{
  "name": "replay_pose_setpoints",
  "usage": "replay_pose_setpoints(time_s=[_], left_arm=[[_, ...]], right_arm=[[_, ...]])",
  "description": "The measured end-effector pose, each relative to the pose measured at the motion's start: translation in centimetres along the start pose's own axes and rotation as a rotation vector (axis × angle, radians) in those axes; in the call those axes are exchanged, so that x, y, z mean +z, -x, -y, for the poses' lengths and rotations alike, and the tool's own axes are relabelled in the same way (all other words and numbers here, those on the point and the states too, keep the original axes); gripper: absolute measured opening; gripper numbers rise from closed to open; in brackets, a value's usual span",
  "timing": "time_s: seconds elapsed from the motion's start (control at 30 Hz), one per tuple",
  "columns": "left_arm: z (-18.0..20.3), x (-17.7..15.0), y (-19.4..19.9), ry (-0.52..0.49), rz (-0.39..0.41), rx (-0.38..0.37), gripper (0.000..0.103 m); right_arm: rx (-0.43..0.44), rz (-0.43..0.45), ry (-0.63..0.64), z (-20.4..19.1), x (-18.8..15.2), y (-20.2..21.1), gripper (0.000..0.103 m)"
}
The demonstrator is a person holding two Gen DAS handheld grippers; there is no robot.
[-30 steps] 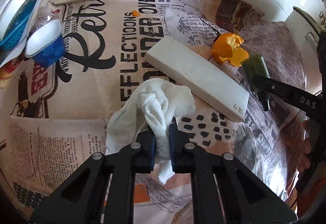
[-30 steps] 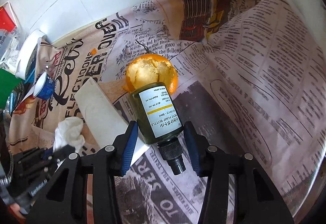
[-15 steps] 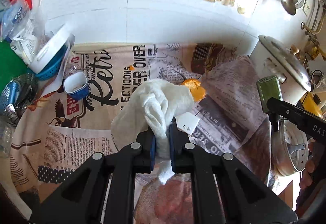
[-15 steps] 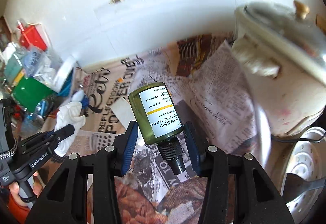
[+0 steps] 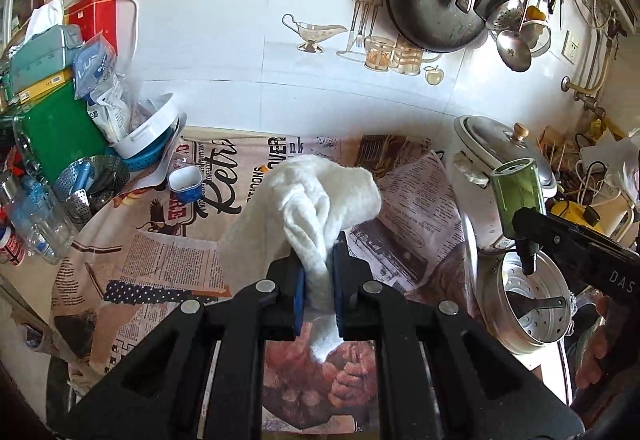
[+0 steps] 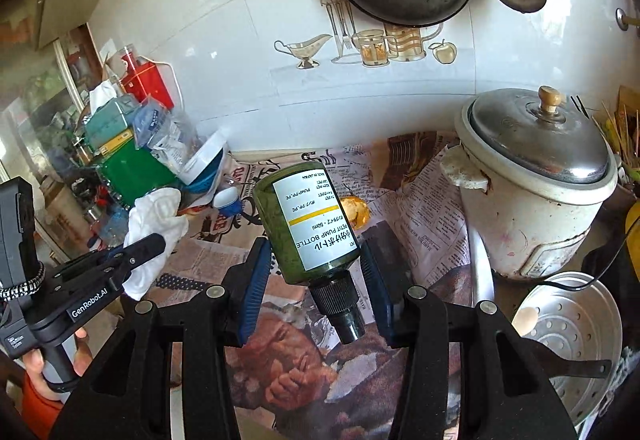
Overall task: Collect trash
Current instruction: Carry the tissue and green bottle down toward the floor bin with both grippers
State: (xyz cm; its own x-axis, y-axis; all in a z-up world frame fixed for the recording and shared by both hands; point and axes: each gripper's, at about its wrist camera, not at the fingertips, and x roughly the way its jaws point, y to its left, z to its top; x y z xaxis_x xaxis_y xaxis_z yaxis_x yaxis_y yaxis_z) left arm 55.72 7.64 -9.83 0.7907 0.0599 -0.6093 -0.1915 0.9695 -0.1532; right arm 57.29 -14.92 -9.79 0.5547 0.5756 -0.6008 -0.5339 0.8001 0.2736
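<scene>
Covering the counter, newspaper (image 5: 416,199), tiled wall (image 5: 240,39), left gripper (image 5: 318,272) clamping tissue (image 5: 320,195), right gripper (image 6: 316,272) seemingly clasping bottle (image 6: 308,220).

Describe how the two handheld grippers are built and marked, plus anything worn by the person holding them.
Both the left gripper and the right gripper are black plastic scissor-style frames with silver round pivot pins and blue ribbed pads inside the fingers. The left one carries white "GenRobot.AI" lettering on its side and a black-and-white braided cord; the right shows white letters "DAS". Below the left hand sits something orange, perhaps a cuff.
</scene>
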Motion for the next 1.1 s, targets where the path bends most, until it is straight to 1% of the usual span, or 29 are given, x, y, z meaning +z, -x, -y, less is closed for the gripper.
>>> replay_pose_setpoints(time_s=[0.1,0.27,0.43,0.63,0.73,0.9,1.0,1.1], left_arm=[[-0.4,-1.4,1.1,-0.003,-0.006,-0.008,0.011],[-1.8,-4.1,3.6,-0.016,-0.023,-0.035,0.011],[-3.8,-7.8,7.6,-0.042,-0.033,-0.053,0.011],[-6.7,-12.8,13.7,-0.070,-0.035,-0.075,0.011],[-7.6,-14.7,15.6,-0.083,-0.047,-0.089,0.011],[-7.8,-16.8,17.1,-0.097,-0.089,-0.107,0.011],[-7.7,-18.3,16.8,-0.098,-0.125,-0.114,0.011],[-7.4,-20.1,15.7,-0.089,-0.168,-0.114,0.011]], right_arm=[[-0.001,-0.002,-0.006,-1.0,-1.3,0.9,0.043],[-0.017,-0.028,-0.038,-3.1,-4.0,1.5,0.043],[-0.045,-0.030,-0.068,-6.5,-7.6,3.3,0.043],[-0.070,-0.018,-0.083,-11.4,-12.4,5.9,0.043],[-0.084,-0.013,-0.097,-13.7,-14.8,7.4,0.043],[-0.097,-0.064,-0.103,-16.1,-17.3,8.4,0.043],[-0.107,-0.096,-0.110,-16.5,-18.6,8.7,0.043],[-0.112,-0.127,-0.119,-16.2,-19.9,8.5,0.043]])
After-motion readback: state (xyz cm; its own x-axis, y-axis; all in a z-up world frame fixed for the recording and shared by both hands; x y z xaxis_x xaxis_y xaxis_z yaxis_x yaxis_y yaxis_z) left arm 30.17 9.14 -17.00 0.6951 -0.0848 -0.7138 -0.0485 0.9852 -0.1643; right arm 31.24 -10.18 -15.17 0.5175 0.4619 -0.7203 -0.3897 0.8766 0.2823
